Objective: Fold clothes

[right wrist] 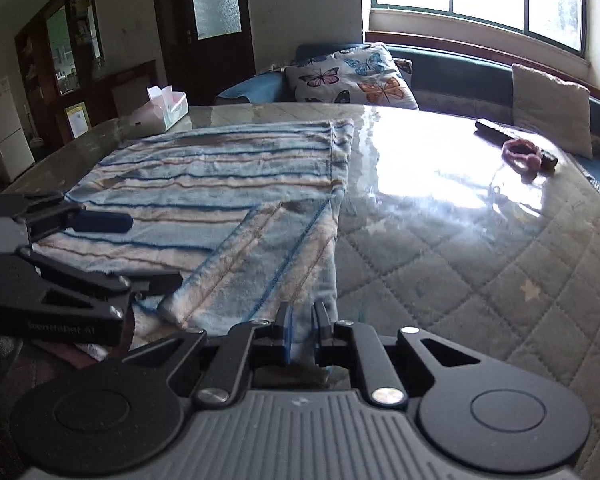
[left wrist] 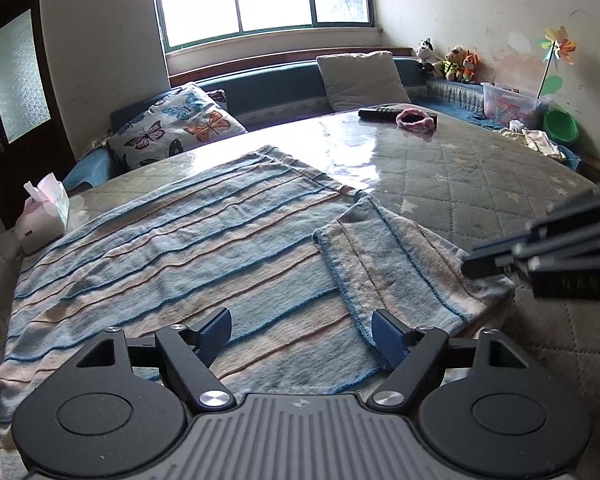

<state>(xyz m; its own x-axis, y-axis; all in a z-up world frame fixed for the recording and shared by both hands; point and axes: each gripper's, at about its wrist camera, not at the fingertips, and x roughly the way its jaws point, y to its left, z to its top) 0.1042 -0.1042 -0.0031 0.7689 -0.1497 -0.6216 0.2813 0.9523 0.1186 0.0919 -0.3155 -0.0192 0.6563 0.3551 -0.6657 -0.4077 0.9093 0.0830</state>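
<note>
A blue and beige striped cloth lies spread on the table, and its right corner is folded over into a flap. My left gripper hovers open over the cloth's near edge, its right fingertip beside the flap's lower corner. In the right wrist view the left gripper shows at the left, open above the cloth. My right gripper is shut on the flap's near edge, with fabric pinched between the pads. In the left wrist view the right gripper reaches in from the right at the flap's edge.
The table has a quilted star cover under a shiny sheet. A tissue box stands at the far left, and a black remote and a pink hair band lie at the far side. Cushions and a bench sit behind.
</note>
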